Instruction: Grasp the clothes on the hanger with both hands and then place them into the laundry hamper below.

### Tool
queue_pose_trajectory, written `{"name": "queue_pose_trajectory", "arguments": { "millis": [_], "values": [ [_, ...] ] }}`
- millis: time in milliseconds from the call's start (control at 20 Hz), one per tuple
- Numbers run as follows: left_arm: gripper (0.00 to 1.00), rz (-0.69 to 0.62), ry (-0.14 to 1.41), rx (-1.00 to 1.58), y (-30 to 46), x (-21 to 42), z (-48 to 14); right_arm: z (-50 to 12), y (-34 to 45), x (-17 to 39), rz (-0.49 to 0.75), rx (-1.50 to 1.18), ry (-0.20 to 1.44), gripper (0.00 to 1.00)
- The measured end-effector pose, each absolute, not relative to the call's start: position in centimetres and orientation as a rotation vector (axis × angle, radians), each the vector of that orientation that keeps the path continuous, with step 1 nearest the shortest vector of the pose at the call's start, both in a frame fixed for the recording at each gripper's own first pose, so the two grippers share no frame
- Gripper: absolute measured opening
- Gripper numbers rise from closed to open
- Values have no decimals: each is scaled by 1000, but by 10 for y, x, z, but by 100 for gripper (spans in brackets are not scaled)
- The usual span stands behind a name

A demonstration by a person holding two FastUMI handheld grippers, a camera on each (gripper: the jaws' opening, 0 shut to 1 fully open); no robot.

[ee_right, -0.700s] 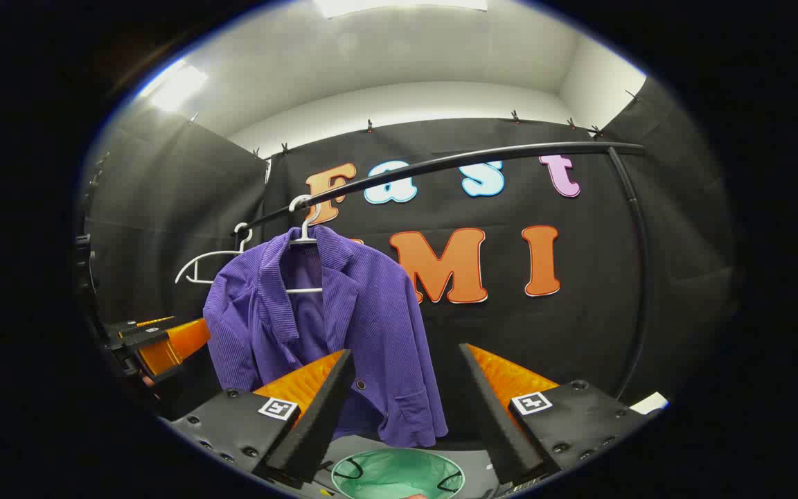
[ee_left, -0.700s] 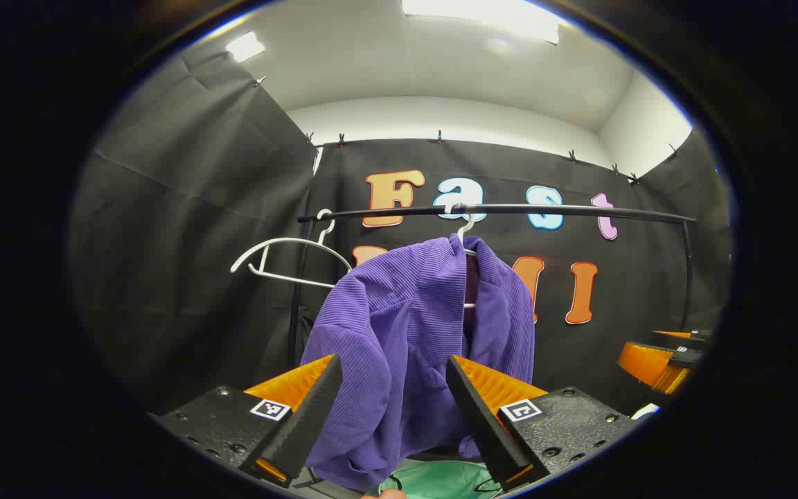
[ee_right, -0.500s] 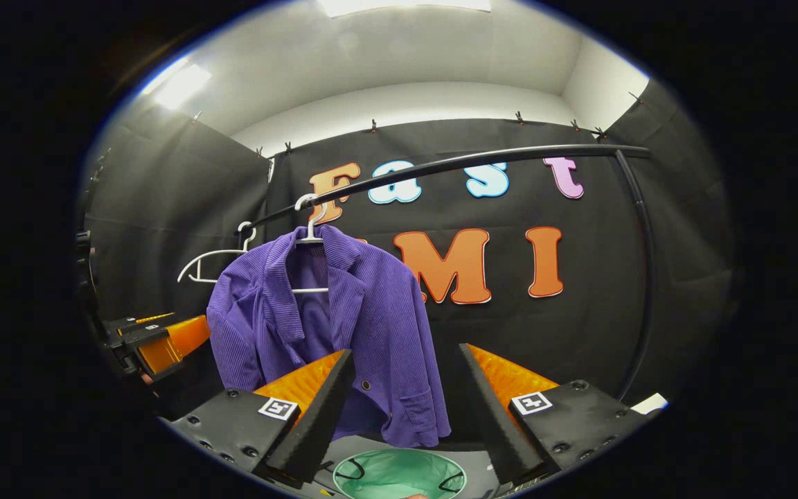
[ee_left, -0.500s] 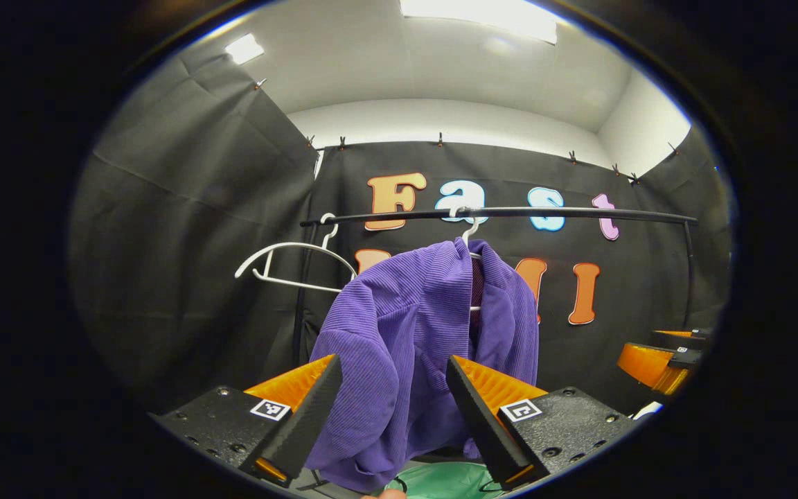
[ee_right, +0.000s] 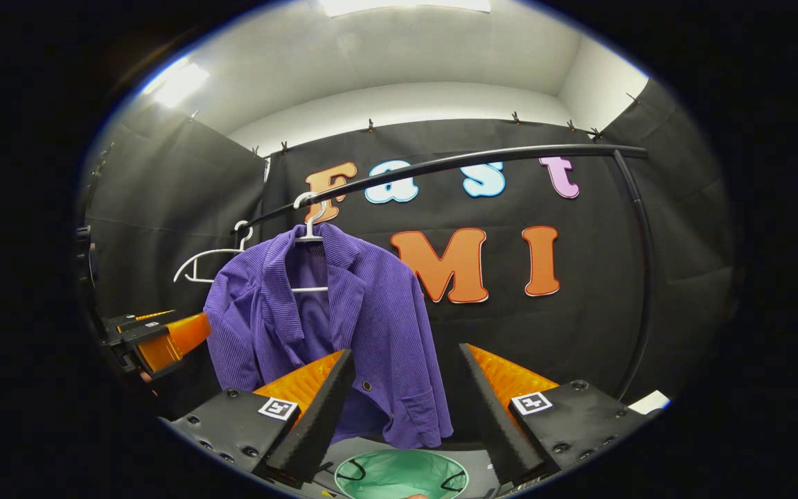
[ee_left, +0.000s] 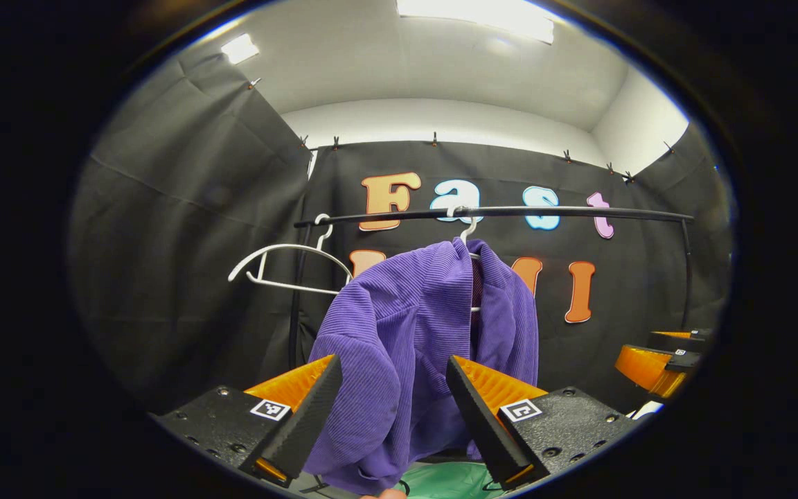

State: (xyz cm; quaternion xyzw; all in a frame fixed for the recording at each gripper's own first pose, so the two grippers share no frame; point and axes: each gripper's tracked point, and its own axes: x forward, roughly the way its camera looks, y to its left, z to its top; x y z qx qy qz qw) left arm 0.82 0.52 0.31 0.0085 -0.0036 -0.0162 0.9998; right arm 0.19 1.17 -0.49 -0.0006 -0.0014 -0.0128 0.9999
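- The purple jacket (ee_right: 330,326) hangs on a white hanger (ee_right: 309,232) from the black rail (ee_right: 454,163), so nothing is taken off yet.
- In the left gripper view you see the jacket (ee_left: 413,346) from its side, between the two fingers but farther away, not touched by them.
- Your left gripper (ee_left: 388,409) has its jaws wide apart and holds nothing; it also shows at the left edge of the right gripper view (ee_right: 163,343).
- Your right gripper (ee_right: 406,409) is also wide apart and empty, and it points a little to the right of the jacket.
- The green laundry hamper (ee_right: 402,478) stands below the jacket, and its mouth looks free.
- A second white hanger (ee_left: 288,267) hangs bare on the rail, beside the jacket.
- I judge the task is at its start: the approach, the two grasps, the lifting off and the drop are all left.
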Motion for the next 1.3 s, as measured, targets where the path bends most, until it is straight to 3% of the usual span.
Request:
{"name": "queue_pose_trajectory", "arguments": {
  "millis": [400,450,600,750,800,850,900,1100,1150,1250,1300],
  "values": [
    [92,-22,-9,3,10,9,6,-5,9,5,-28,1,-7,91],
    [95,-20,-6,-2,12,10,6,-7,11,9,-24,5,-2,97],
    [92,-29,-7,-12,18,14,8,-11,15,21,-24,11,16,96],
    [95,-56,4,-18,30,17,1,-15,36,45,-3,12,29,91],
    [95,-68,15,-20,34,19,-3,-16,46,55,8,9,27,100],
    [95,-82,26,-22,37,18,-6,-16,56,64,20,7,26,89],
    [92,-95,31,-29,41,19,-9,-18,68,75,32,10,24,92],
    [95,-150,46,-77,49,17,-12,-29,101,125,37,25,35,100],
    [95,-152,45,-81,52,16,-11,-29,105,139,31,44,35,89],
    [95,-129,40,-71,57,14,-9,-37,110,163,43,59,57,100],
    [92,-107,36,-64,61,15,-8,-41,111,176,48,56,61,96]
  ]
}}
